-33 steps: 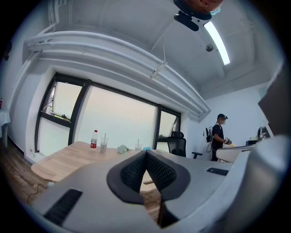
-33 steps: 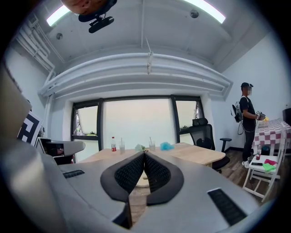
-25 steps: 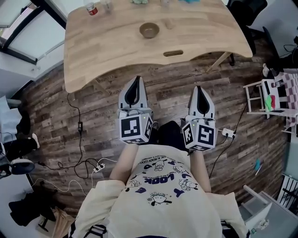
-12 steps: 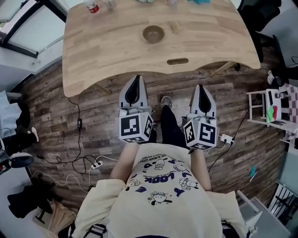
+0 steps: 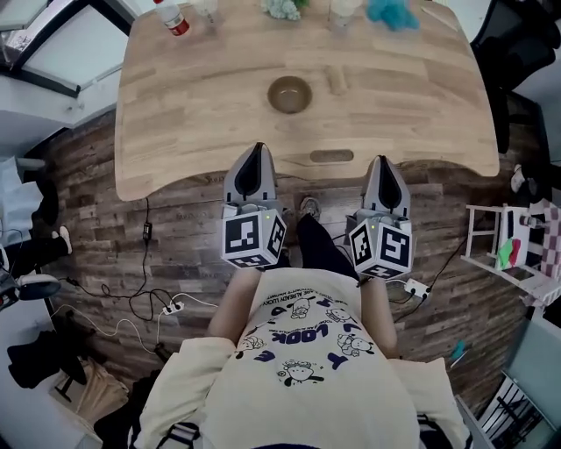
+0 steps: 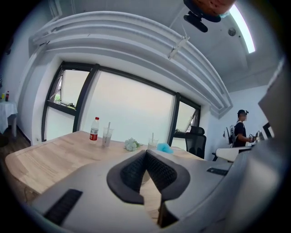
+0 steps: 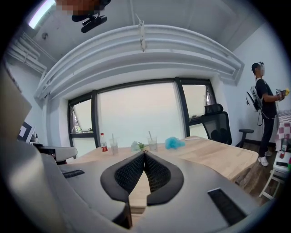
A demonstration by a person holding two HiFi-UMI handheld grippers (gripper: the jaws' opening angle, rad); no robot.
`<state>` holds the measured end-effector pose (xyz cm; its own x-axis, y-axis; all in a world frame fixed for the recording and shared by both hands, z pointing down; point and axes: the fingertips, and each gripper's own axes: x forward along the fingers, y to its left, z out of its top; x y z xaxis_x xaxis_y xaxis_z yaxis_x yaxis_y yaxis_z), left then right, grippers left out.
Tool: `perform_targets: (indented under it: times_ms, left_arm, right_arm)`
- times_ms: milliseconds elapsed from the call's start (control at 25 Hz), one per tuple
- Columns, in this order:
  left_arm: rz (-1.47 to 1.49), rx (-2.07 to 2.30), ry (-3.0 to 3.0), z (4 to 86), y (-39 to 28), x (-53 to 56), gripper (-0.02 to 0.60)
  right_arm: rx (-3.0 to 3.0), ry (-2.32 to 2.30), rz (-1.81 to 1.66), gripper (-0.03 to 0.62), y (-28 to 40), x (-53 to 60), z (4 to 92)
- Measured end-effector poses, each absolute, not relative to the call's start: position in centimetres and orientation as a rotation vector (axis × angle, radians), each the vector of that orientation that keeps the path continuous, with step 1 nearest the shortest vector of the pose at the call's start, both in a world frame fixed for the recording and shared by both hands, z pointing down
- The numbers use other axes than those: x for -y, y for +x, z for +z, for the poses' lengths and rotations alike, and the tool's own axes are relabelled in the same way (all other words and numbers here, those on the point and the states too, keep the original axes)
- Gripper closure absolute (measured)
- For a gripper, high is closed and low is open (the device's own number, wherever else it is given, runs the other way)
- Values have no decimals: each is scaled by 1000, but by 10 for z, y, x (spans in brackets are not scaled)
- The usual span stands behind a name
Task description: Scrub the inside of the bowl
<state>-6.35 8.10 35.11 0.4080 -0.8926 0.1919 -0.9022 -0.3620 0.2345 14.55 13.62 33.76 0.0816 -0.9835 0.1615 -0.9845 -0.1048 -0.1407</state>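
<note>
- Bowl [image 5: 289,94]: brown, round, upright. We find it on the tabletop [image 5: 193,105], about mid-width, well beyond both hand-held grippers. Nothing touches it.
- Small tan block [image 5: 336,79]: lies just beside the bowl, to its right in the head view.
- Left hand-held gripper [image 5: 255,149]: clenched, its pads meeting at the tips with nothing between them. It is held at the tabletop's near edge, pointing toward the bowl.
- Right hand-held gripper [image 5: 383,160]: clenched likewise and empty. It is held alongside the left one, apart from it.
- Oval slot [image 5: 331,156]: cut in the tabletop near its front edge, between the two grippers.
- Far-edge row, as we list it from left to right: red-labelled bottle [image 5: 171,16], clear cup with straw [image 6: 107,135], pale tuft [image 5: 282,7], second cup [image 7: 152,144], blue fluffy clump [image 5: 392,12].
- Floor [image 5: 193,237]: dark wood planks, with cables [image 5: 145,302] trailing at the left.
- Office chair [image 7: 217,125]: black, past the tabletop's right end.
- Person [image 7: 264,118]: standing, seen at the far right of the right gripper view.
</note>
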Motion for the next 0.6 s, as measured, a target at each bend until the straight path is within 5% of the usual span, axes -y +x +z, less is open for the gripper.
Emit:
perform_targets:
  times_ms: [600]
  left_arm:
    - [89,1696,2095,387,-58,-26,558]
  right_arm:
    - [2197,2110,487,580,173,-37,373]
